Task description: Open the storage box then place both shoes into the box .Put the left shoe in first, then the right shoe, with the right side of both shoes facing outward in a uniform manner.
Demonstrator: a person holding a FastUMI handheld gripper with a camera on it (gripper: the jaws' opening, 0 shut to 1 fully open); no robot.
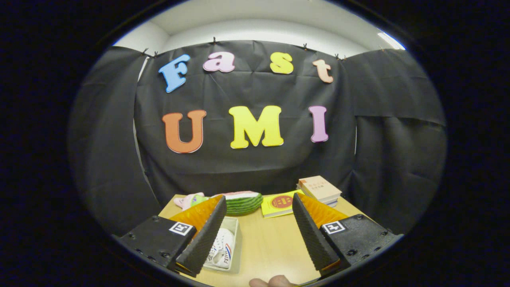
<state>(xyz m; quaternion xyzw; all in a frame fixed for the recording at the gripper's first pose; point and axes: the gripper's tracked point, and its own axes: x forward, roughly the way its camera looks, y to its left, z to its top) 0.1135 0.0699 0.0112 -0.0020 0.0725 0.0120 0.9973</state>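
Gripper wide open, empty, above table; shoe already in box near left edge.

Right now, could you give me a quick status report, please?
Gripper fingers open, holding nothing. White shoe in pale box beside one finger. Striped green watermelon-slice toy and yellow book lie beyond.

Bare worktop lies open between the spread fingers of the gripper. Left of that strip, a clear box (shoe inside) blocks. Beyond it, a watermelon toy, yellow booklet and stacked books line the far edge.
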